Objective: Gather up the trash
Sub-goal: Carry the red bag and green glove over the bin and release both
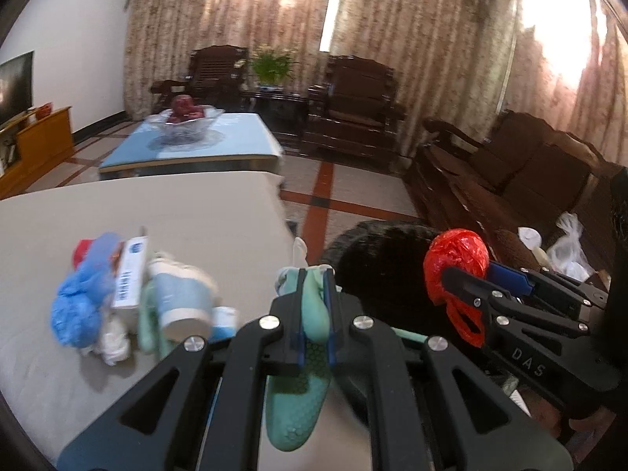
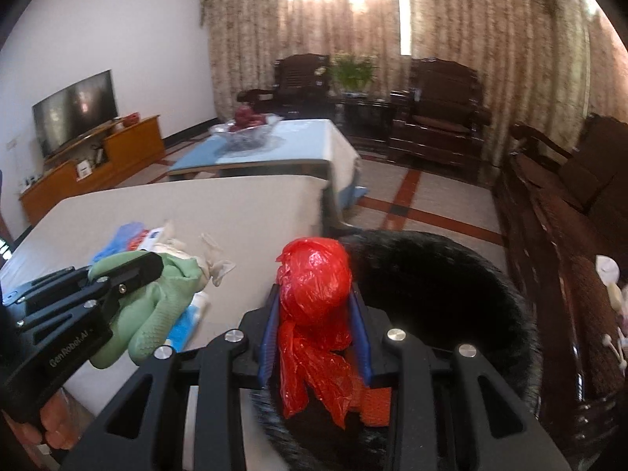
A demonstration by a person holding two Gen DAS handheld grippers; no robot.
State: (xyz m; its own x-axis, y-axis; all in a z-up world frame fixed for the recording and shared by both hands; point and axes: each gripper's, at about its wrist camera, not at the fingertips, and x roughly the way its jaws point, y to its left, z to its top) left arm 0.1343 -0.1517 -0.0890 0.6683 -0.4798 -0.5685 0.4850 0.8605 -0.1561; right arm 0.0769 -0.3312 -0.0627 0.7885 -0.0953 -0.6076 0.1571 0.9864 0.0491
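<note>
My left gripper (image 1: 314,274) is shut on a green rubber glove (image 1: 298,400), held at the right edge of the beige table (image 1: 196,212); the glove also shows in the right wrist view (image 2: 157,306). My right gripper (image 2: 316,294) is shut on a crumpled red plastic bag (image 2: 314,278), held over the open black-lined bin (image 2: 451,294). The red bag (image 1: 457,259) and bin (image 1: 384,259) also show in the left wrist view. More trash lies on the table: a blue plastic bag (image 1: 76,298), a white box (image 1: 131,274), a paper cup (image 1: 182,298) and white tissue (image 1: 112,343).
A blue-topped coffee table (image 1: 219,141) with a glass fruit bowl (image 1: 188,119) stands beyond. Dark wooden armchairs (image 1: 353,106) and a sofa (image 1: 530,180) with white bags (image 1: 565,243) line the right. A TV (image 2: 74,106) on a wooden cabinet (image 2: 98,165) is at left.
</note>
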